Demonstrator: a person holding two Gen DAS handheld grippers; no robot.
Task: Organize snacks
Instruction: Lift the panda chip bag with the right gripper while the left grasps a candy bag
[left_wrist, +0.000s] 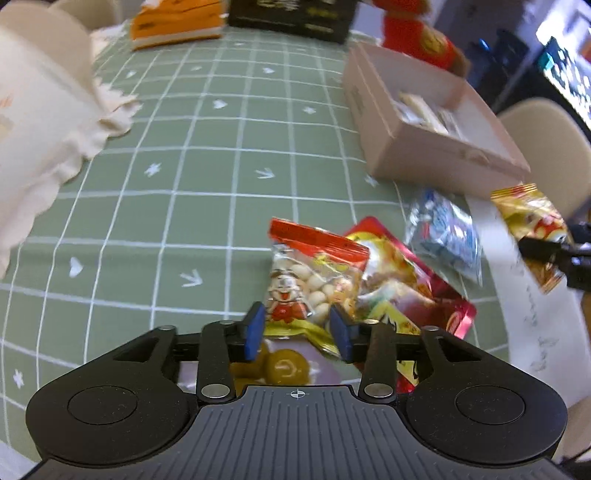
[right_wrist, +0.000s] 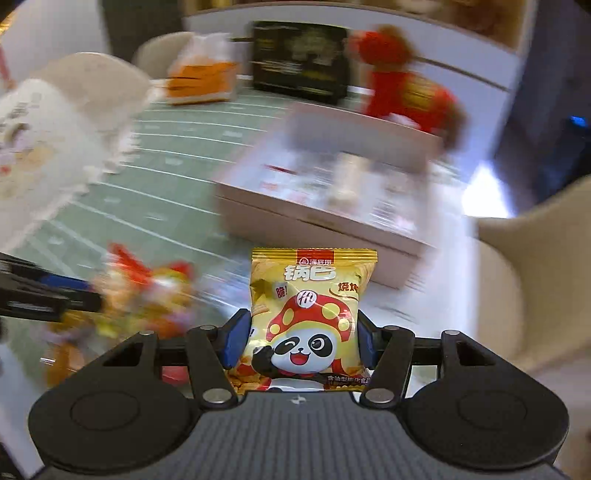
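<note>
My left gripper (left_wrist: 297, 326) is shut on a clear snack bag of white puffs with a red top and a cartoon child (left_wrist: 314, 280), low over the green checked tablecloth (left_wrist: 184, 184). Under and beside it lie a red and yellow packet (left_wrist: 413, 291) and a blue and white packet (left_wrist: 445, 232). My right gripper (right_wrist: 297, 338) is shut on a yellow panda snack bag (right_wrist: 308, 314), held above the table in front of the pink box (right_wrist: 314, 218). That bag also shows in the left wrist view (left_wrist: 528, 221) at the right edge. The pink box (left_wrist: 417, 147) holds several packets.
A cream frilled bag (left_wrist: 40, 122) stands at the left. An orange box (left_wrist: 177, 22), a black box (left_wrist: 291, 14) and a red plush toy (left_wrist: 417, 33) stand at the far edge. A beige chair (left_wrist: 546, 147) stands at the right. The right wrist view is motion-blurred.
</note>
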